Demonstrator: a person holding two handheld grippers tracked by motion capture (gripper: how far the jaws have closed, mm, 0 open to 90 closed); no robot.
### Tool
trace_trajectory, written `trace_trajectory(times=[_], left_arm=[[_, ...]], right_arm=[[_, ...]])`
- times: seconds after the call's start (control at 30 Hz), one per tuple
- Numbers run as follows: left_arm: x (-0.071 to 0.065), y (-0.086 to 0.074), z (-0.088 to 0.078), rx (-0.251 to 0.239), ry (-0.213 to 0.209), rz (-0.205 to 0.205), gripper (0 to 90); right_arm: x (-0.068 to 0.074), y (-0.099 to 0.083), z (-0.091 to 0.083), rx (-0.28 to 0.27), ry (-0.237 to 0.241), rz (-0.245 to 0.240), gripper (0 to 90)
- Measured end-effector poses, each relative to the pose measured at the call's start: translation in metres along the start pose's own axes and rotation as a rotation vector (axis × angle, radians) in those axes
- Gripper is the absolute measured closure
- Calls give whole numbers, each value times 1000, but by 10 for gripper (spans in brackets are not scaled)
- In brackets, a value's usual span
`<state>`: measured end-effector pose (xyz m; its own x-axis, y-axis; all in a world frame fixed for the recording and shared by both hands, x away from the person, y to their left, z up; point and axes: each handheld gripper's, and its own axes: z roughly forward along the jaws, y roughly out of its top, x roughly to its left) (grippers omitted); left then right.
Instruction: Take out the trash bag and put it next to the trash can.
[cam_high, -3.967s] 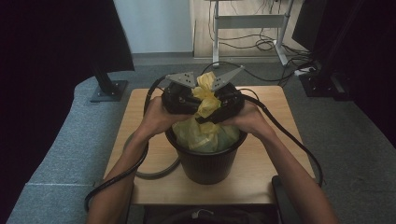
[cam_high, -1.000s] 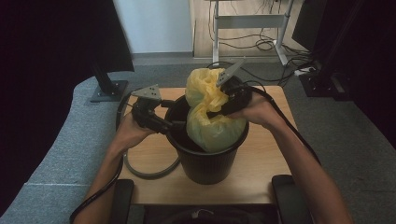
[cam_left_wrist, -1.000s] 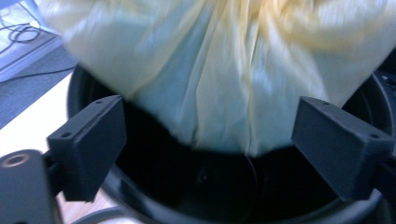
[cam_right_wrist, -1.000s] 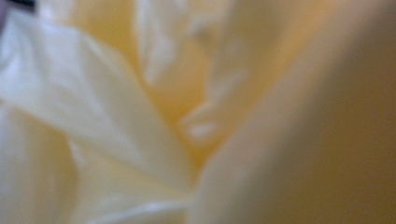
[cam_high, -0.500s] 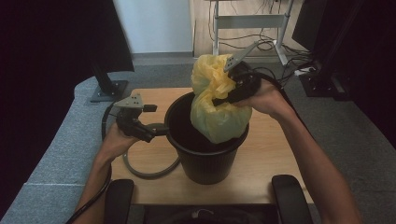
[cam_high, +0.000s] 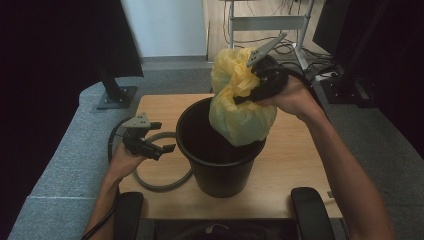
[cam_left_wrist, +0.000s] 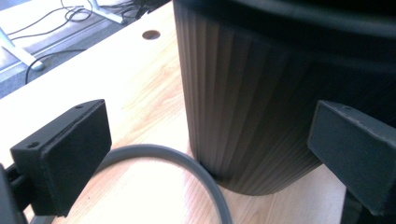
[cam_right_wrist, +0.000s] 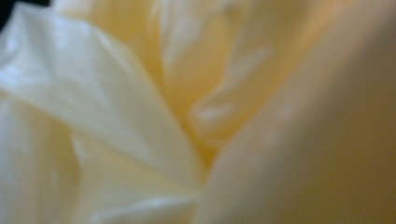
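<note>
Between your right gripper's (cam_high: 250, 86) jaws the gathered neck of the yellow bag (cam_high: 241, 116) is pinched tight, so its full belly hangs over the bin's (cam_high: 220, 165) far rim, half lifted out. Your left gripper (cam_high: 159, 146), jaws wide and empty, sits low by the bin's left wall, probably to steady it.

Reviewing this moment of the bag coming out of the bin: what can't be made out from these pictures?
- Right claw: its jaws are buried in the gathered neck of the yellow bag in the high view; the right gripper view is blurred yellow plastic.
- Bag contents: hidden by the opaque plastic.
- Inside of the black bin: dark, partly covered by the bag, high view.
- Bin rim: cut off by the top edge, left gripper view; left claw open beside it.
</note>
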<state>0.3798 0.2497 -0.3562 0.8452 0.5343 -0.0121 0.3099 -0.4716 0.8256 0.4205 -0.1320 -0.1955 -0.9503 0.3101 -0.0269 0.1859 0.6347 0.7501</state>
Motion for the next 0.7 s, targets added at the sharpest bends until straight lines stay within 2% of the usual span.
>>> trace_trajectory(times=[0.23, 0.37, 0.7], left_arm=[[2, -20, 16, 3, 22, -19, 0], [2, -31, 26, 21, 50, -21, 0], [7, -61, 46, 31, 87, -61, 0]], right_arm=[[-1, -2, -13, 3, -36, 9, 728], [-3, -4, -21, 2, -58, 15, 728], [-8, -12, -43, 4, -130, 37, 724]])
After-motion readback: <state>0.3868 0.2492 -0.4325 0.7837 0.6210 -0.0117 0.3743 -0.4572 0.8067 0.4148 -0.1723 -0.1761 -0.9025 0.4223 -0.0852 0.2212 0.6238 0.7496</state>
